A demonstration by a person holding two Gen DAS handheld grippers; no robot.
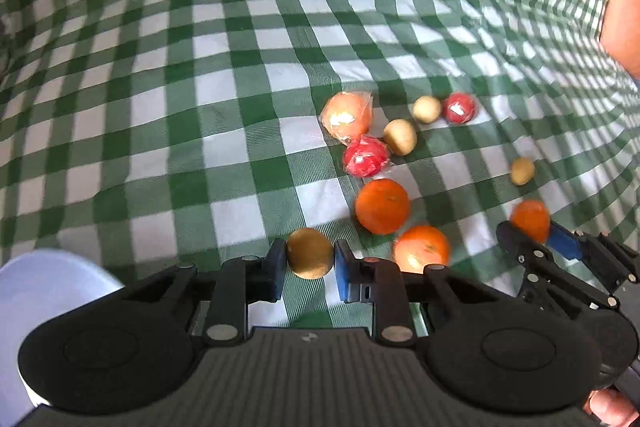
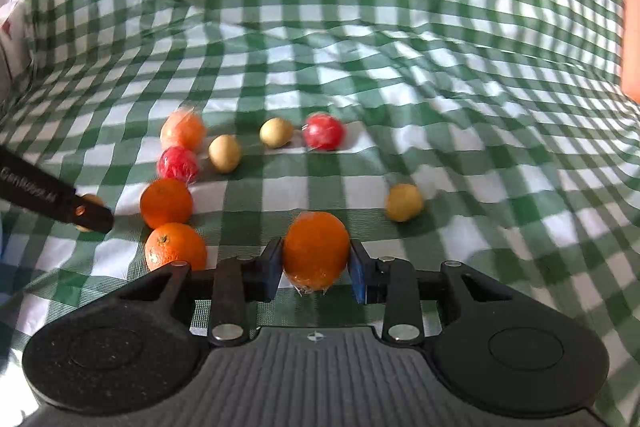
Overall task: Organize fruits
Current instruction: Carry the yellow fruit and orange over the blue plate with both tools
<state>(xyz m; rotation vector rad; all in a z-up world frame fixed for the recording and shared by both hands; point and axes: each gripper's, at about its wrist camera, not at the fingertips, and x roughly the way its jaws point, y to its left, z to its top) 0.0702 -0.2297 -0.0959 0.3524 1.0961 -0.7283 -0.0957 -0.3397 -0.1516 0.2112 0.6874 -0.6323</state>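
My left gripper [image 1: 310, 259] is shut on a small brown round fruit [image 1: 310, 253], just above the green checked cloth [image 1: 200, 107]. My right gripper [image 2: 316, 259] is shut on a wrapped orange [image 2: 316, 249]; it also shows in the left wrist view [image 1: 531, 221]. On the cloth lie two oranges [image 2: 166, 203] [image 2: 176, 247], two red wrapped fruits [image 2: 178, 165] [image 2: 323, 131], a wrapped pale orange fruit [image 2: 183, 131] and three small tan fruits [image 2: 225, 153] [image 2: 276, 133] [image 2: 404, 202]. The left gripper's finger [image 2: 56, 201] reaches in at the right wrist view's left edge.
A white bowl or plate rim [image 1: 48, 283] sits at the lower left of the left wrist view. The cloth is wrinkled and rises in folds behind the fruits. An orange-coloured object [image 1: 624, 15] stands at the right edge.
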